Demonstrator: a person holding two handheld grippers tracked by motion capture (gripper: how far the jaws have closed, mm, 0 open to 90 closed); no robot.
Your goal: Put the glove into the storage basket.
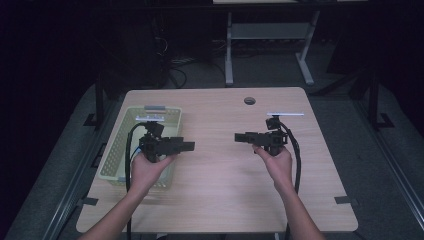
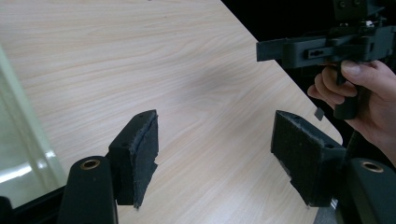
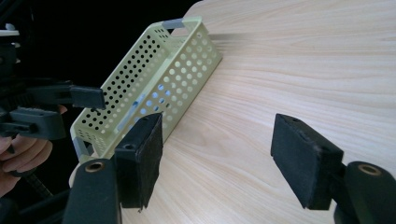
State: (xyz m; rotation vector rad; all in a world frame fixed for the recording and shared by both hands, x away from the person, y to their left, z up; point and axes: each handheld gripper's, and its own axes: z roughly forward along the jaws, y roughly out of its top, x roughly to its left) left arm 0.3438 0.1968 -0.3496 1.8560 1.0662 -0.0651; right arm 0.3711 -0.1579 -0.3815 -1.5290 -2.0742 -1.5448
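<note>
Facing inward over bare table [image 1: 220,190] | left gripper [image 1: 190,146] wide, holding nothing | right gripper [image 1: 239,136] wide, holding nothing | basket [image 1: 116,145] at left edge, beneath left hand, contents unclear | judged: nothing grasped yet.

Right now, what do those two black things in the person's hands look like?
Both the left gripper and the right gripper are matte black, boxy, pistol-shaped tools. Each ends in two blocky jaws faced with rough dark felt-like pads, joined by brass-ringed pivots. A thick black cable trails from each. The forearms are bare, with no sleeves.
</note>
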